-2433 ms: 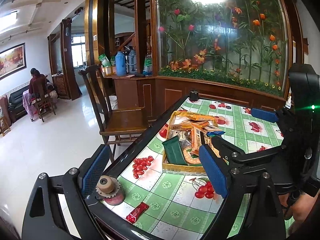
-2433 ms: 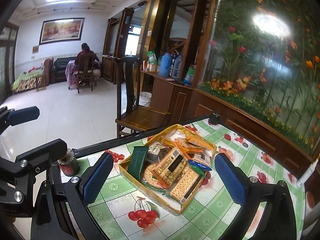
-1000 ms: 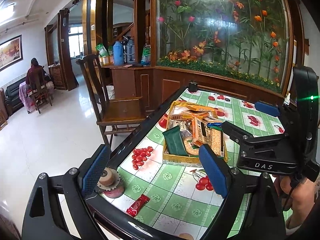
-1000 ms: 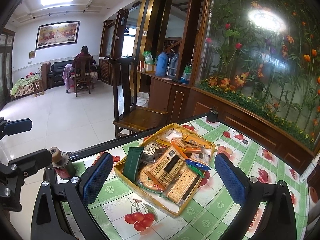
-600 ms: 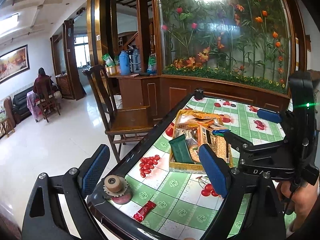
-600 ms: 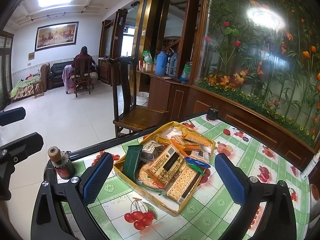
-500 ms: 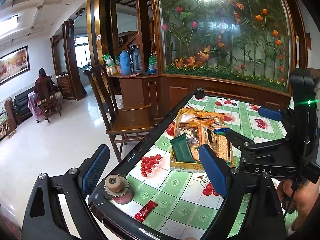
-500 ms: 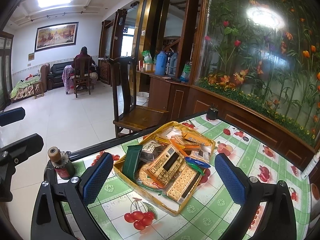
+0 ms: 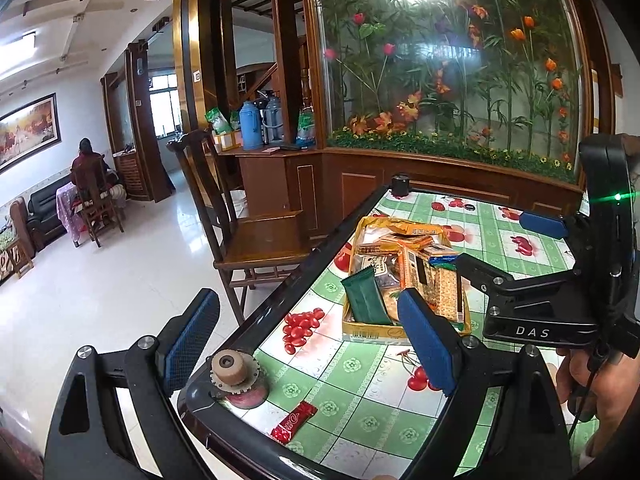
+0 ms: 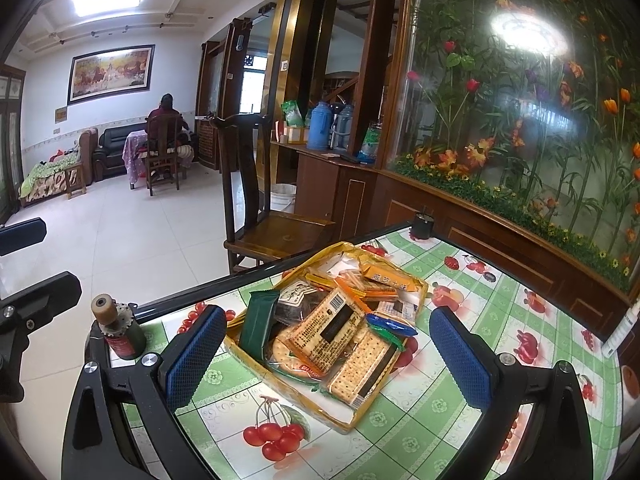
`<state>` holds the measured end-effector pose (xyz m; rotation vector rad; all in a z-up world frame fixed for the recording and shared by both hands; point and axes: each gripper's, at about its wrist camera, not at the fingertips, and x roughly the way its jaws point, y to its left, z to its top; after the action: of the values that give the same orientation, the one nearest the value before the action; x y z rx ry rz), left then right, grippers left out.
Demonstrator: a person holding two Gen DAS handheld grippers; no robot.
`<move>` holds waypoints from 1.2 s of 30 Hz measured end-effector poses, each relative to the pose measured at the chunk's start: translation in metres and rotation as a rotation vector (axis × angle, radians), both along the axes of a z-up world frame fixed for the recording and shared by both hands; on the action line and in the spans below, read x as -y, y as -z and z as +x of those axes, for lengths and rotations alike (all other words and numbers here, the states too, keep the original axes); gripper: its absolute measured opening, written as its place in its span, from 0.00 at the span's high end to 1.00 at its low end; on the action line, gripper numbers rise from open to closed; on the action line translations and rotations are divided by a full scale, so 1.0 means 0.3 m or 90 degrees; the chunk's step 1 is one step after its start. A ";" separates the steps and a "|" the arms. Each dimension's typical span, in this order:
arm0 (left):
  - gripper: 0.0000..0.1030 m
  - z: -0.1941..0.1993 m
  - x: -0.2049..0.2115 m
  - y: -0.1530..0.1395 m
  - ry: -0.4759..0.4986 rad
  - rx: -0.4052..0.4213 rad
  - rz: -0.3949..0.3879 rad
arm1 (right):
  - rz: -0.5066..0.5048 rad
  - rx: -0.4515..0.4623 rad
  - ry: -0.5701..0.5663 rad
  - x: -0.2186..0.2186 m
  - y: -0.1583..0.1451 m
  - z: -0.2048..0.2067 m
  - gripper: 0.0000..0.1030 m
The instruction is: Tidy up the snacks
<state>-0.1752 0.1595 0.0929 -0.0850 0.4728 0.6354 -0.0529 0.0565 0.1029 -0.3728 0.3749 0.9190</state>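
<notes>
A yellow cardboard tray [image 10: 348, 420] holds several snack packets: a green packet [image 10: 258, 324], cracker packs [image 10: 360, 368] and an orange packet [image 10: 390, 278]. The tray also shows in the left wrist view [image 9: 374, 333]. A small red packet [image 9: 294, 422] lies alone near the table's front corner. My left gripper [image 9: 308, 344] is open and empty above that corner. My right gripper [image 10: 326, 356] is open and empty, held above the tray's near side; its body shows in the left wrist view [image 9: 552, 304].
The table [image 10: 440, 420] has a green checked cloth with fruit prints and a black rim. A small bottle with a brown cap [image 9: 236, 376] stands at the near corner. A wooden chair [image 9: 256, 236] stands left of the table. A dark jar [image 10: 421, 226] sits at the far corner.
Both grippers have drawn back and risen slightly from the table; the view has shifted a little. Both stay open and empty. The snacks have not moved.
</notes>
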 end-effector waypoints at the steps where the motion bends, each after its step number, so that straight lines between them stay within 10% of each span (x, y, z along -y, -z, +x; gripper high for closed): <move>1: 0.11 0.000 -0.001 0.000 0.001 -0.001 0.000 | -0.001 0.000 0.001 0.000 0.000 0.000 0.01; 36: 0.11 0.000 0.019 -0.044 0.025 0.028 0.023 | 0.000 -0.002 0.011 0.027 0.001 0.008 0.01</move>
<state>-0.1753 0.1539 0.1061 -0.0548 0.4196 0.6020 -0.0505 0.0483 0.1027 -0.3671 0.3800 0.9034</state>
